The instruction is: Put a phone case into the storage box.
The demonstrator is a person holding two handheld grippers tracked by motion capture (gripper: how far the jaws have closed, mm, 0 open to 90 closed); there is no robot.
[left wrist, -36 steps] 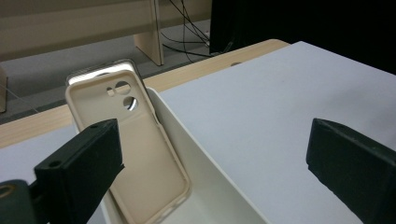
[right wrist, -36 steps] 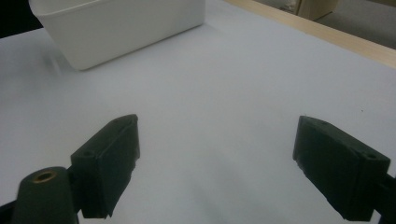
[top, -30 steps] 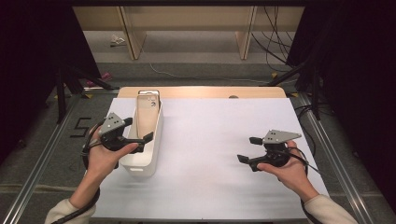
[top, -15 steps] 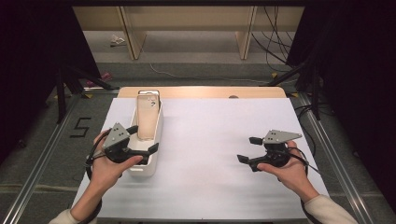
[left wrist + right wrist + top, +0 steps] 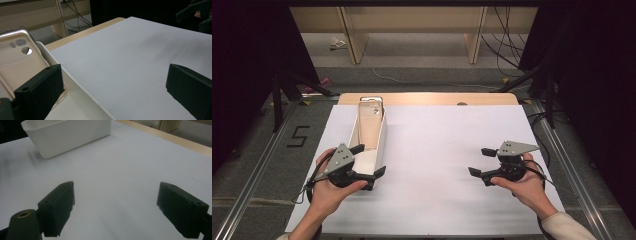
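A long white bin (image 5: 379,136) stands on the left of the table. A pale phone case (image 5: 372,107) leans upright against its far end, camera cut-outs at the top. My left gripper (image 5: 371,160) is open at the bin's near end. In the left gripper view one jaw is inside the bin, the other is over the sheet, and the bin's wall (image 5: 75,85) runs between them with the phone case (image 5: 17,57) ahead. My right gripper (image 5: 478,161) is open and empty low over the sheet at the right, pointing left toward the bin (image 5: 67,137).
A white sheet (image 5: 437,145) covers the table, with a wooden strip (image 5: 427,98) bare along the far edge. Metal rails flank both sides. The floor at the left bears a "5" mark (image 5: 298,136). Wooden furniture legs and cables lie beyond the table.
My left gripper has slid along the bin toward the person, from its middle to its near end. The right gripper has stayed in place.
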